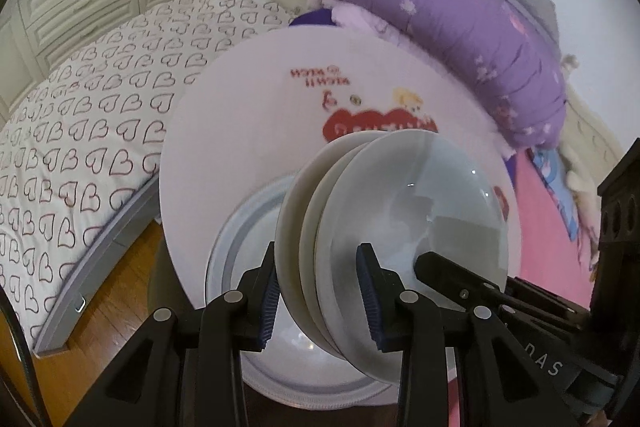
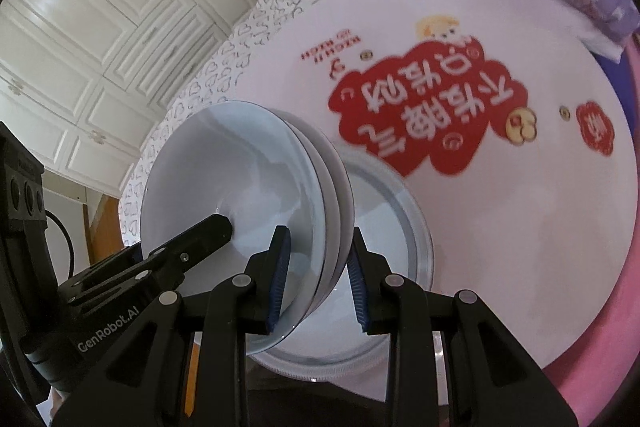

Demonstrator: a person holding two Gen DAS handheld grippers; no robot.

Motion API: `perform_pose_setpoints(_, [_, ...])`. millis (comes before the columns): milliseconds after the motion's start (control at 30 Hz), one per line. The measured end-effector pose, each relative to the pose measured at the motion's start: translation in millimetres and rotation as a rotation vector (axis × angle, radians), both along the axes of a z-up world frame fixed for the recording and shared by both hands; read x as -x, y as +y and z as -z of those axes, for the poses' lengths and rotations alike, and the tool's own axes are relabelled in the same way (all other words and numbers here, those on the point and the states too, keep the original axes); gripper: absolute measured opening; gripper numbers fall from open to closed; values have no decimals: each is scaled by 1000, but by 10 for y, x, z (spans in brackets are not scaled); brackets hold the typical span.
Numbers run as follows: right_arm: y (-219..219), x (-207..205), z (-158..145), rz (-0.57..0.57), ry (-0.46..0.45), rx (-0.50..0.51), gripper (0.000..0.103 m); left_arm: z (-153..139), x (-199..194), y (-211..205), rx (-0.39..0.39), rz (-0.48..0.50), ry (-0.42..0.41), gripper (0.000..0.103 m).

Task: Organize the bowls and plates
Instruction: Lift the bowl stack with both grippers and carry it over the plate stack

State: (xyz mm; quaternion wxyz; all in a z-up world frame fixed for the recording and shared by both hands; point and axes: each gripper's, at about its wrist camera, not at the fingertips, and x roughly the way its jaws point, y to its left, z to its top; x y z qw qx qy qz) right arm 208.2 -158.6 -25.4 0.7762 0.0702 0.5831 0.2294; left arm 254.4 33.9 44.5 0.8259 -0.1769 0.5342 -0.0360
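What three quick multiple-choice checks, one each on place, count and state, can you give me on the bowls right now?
1. Where is the plate?
A. on the round table, under the held bowls
B. on the bed
C. on the floor

2. How many nested bowls show?
A. one
B. three
C. six

3. How do the hand-held grippers stand?
A. both open, clear of the bowls
B. only the left grips
C. each shut on the bowls' rims

Answers:
1. A: the plate lies on the white round table with the red print, below the stack.
2. B: three rims are stepped one behind another in both views.
3. C: the left hand-held gripper and the right hand-held gripper each have blue pads on either side of the rims, on opposite sides of the stack.
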Motion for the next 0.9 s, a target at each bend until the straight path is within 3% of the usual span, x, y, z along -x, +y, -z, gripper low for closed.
perform_pose_setpoints(400, [8,116,245,-2,47,23,29,239,17,-38,1,5,56,34])
perform_pose_setpoints(767, [81,70,232,-17,25,18,34,302,-46,-15,-3,18,27,35])
perform_pose_setpoints(833, [85,75,227,-18,15,16,35,303,-21,-13,-11,21,16,37])
perform_pose_setpoints(900, [68,65,219,-9,-4,13,37,267,11,3,-30,11,-5,49])
